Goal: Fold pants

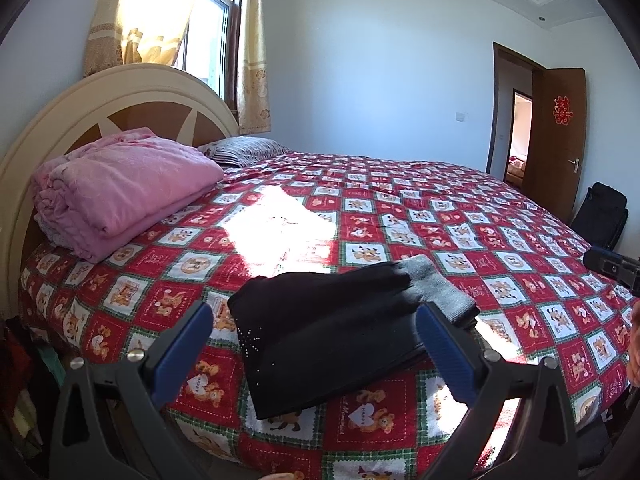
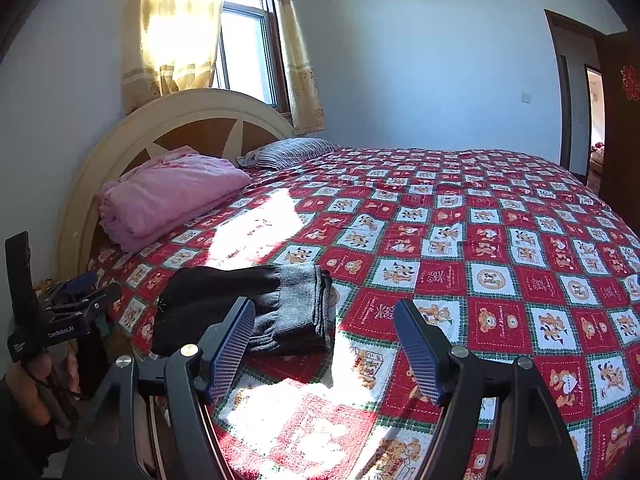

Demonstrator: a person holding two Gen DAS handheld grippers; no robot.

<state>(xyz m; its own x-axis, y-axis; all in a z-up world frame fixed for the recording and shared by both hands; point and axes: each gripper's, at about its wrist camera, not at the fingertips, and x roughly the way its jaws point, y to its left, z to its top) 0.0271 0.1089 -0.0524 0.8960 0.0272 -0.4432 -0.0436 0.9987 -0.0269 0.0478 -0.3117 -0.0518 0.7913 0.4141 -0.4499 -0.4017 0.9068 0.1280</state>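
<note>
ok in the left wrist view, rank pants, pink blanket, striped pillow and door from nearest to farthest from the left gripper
1. pants: right between the open left gripper fingers
2. pink blanket: left, by the headboard
3. striped pillow: behind the blanket
4. door: far right

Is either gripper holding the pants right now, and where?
No. The left gripper and right gripper are open and empty; the pants lie folded on the bed.
</note>
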